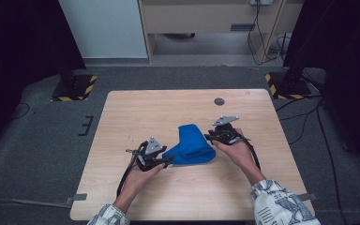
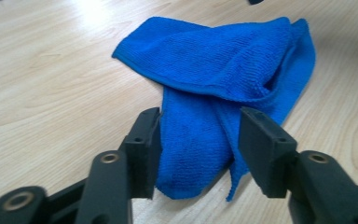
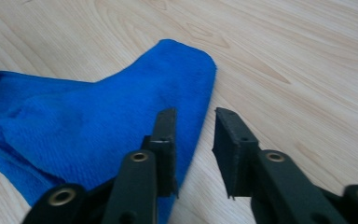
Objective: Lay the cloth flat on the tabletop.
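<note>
table [image 1: 136, 197]: light wood, square-ish, bare apart from cloth + a small dark round spot [image 1: 219, 101] near far edge.
cloth [image 1: 191, 144]: blue microfibre, lying on table just right of centre, already doubled over into a rough strip w/ a loose flap on top (edges not lined up, far end rounded). In left gripper view near end [image 2: 191, 158] reaches down betw. the jaws; in right gripper view its edge [image 3: 186, 93] runs under the left-hand jaw.
left hand [image 1: 138, 176]: in from bottom, patterned sleeve, holding tool low at cloth's near-left end.
right hand [image 1: 236, 150]: at cloth's right side, tool close beside the fabric.
left gripper [image 1: 168, 161]: jaws apart, about half-way, straddling near end of cloth; one pad [image 2: 147, 149] looks against the fabric, other pad clear of it, so no clamp yet.
right gripper [image 1: 208, 137]: jaws apart w/ a narrow gap [image 3: 195, 154]; bare wood visible in that gap, cloth edge beside/under one jaw, nothing pinched.
step: prob. folding/tidying the cloth, both tools lining up for a fresh pinch at opposite ends (judgement, not seen).
next move: lower left jaws fully over near end, close till both layers held; right needs to slide sideways onto the edge before closing, else will shut on air.
risk: grabbing top flap alone, fold will slip open on lift.
</note>
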The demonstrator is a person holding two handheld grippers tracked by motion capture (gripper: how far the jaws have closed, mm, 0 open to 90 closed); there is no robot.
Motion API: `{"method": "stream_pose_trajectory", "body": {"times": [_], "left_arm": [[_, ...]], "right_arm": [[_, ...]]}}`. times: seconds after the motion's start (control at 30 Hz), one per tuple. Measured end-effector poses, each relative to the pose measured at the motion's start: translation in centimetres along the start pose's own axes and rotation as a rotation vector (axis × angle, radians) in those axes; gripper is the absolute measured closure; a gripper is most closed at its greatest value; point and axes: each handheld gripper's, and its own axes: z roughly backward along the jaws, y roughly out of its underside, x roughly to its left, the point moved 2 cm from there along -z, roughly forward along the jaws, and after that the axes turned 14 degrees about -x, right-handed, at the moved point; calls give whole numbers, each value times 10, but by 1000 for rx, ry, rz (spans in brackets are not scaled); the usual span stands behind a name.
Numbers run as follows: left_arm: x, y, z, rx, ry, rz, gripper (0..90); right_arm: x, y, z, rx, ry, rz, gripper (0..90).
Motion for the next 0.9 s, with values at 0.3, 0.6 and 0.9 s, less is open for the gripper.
{"method": "stream_pose_trajectory", "body": {"times": [0.3, 0.6, 0.9], "left_arm": [[-12, 8, -9, 37, 47, -4, 453], [-17, 11, -17, 80, 93, -30, 543], [-13, 9, -21, 131, 94, -74, 783]], "right_arm": [[24, -7, -13, 21, -66, -31, 478], [42, -1, -26, 90, -117, 21, 660], [46, -11, -9, 17, -108, 40, 867]]}}
